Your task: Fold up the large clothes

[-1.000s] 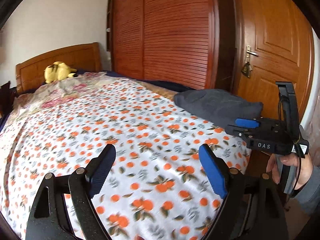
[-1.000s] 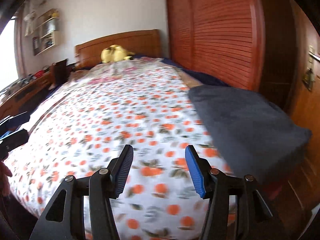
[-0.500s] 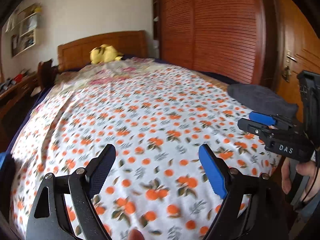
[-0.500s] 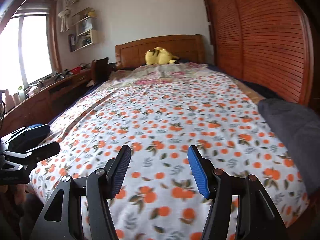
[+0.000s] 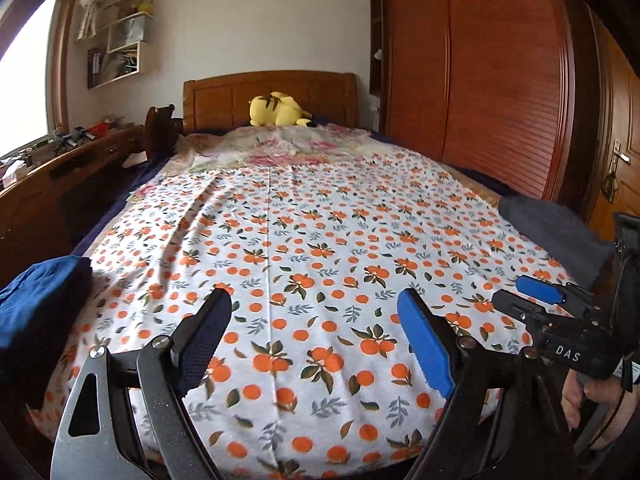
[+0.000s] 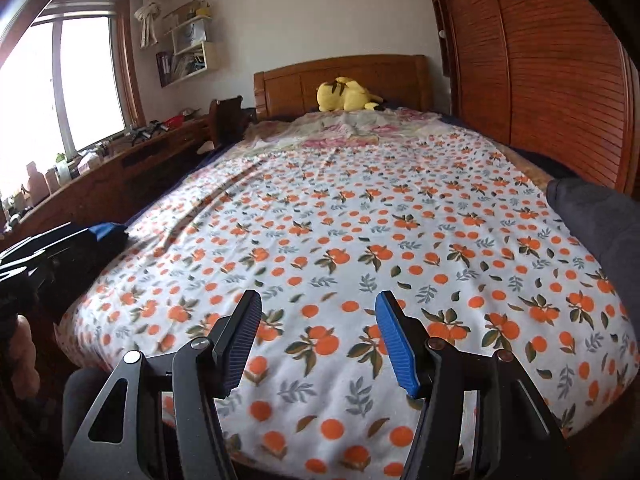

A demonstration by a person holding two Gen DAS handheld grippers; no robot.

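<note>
- Orange-printed white bedsheet (image 5: 320,264) covered the bed and filled both views; nothing lay spread on its middle.
- Both views had swung away from the wardrobe (image 5: 480,80) and the door and now looked along the bed to the headboard (image 5: 268,96). You had turned both grippers from the right side of the bed to face it squarely.
- Your likely task garment, the grey folded cloth (image 6: 600,220), lay at the right edge of the bed, well apart from both grippers. It had slid from the centre of the right view to its margin.
- A blue garment (image 5: 36,300) had come into view at the near left corner of the bed, just beside the left gripper.
- Left gripper (image 5: 316,336) hung released over the sheet, jaws wide, nothing between them.
- Right gripper (image 6: 318,340) was also released and empty; its jaws had just been opening a little.
- Judgement: no fold had begun. The turn put the blue garment nearest, so you were probably about to pick a garment and lay it flat.
</note>
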